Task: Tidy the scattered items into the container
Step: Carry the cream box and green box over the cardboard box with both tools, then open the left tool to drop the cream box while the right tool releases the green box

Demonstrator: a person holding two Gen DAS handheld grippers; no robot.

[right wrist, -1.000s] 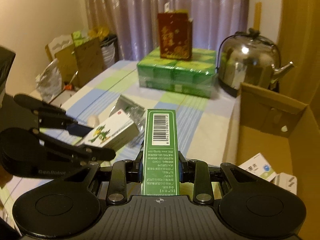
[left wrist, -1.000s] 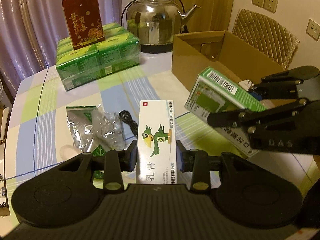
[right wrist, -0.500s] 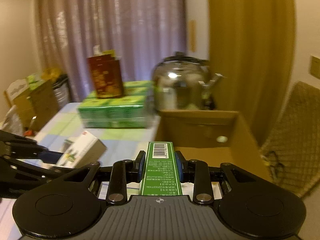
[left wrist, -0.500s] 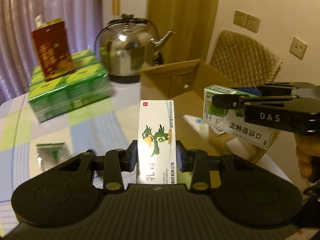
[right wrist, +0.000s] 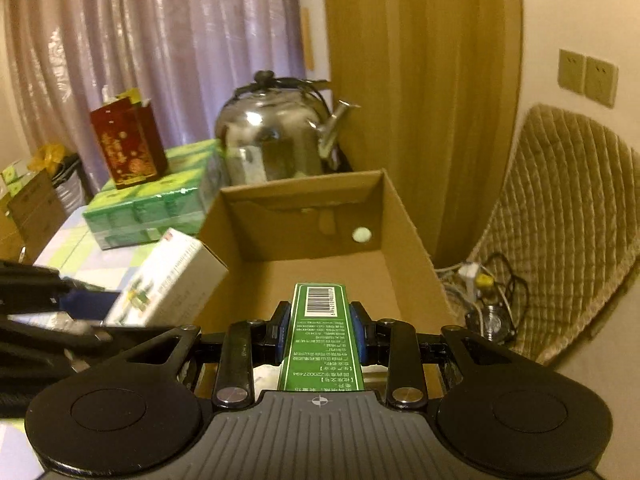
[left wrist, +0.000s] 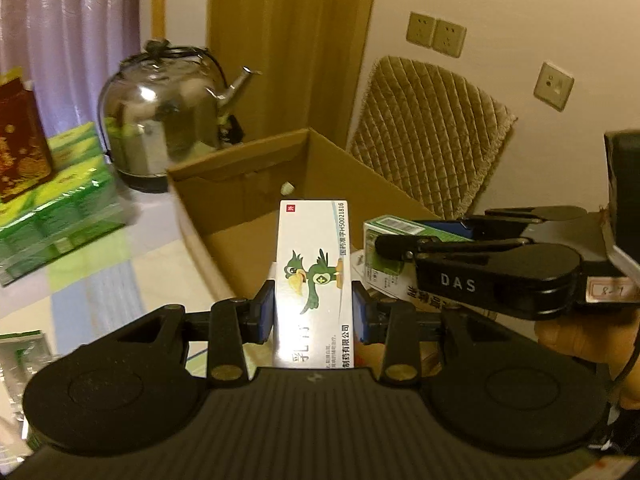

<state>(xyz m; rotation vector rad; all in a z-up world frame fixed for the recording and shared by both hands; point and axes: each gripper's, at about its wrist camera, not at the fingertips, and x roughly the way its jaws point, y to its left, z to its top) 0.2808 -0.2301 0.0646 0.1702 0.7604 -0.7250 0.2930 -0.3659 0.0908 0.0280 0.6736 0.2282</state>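
1. Cardboard gives us our landmark: the open brown cardboard box (right wrist: 320,240) sits on the checked tablecloth (left wrist: 100,280), and both loads hang at its near side.
2. Our left gripper (left wrist: 313,306) is clamped on the white carton printed with a green cartoon bird (left wrist: 314,276); its blue pads press the carton's two long sides. The carton juts out over the box's near left wall.
3. Our right gripper (right wrist: 320,332) is clamped on the slim green carton with a barcode (right wrist: 320,320), which points over the box's open mouth, above its bare floor.
4. We judge the step in hand to be the drop: both cartons are carried to the box and neither is released yet.
5. Next, we need to lower each carton inside the walls and spread the jaws; the two tools sit close together, so letting go one at a time looks safer.
6. Beyond the box's left wall, a crumpled silver foil packet (left wrist: 16,360) lies on the cloth, apparently awaiting collection.
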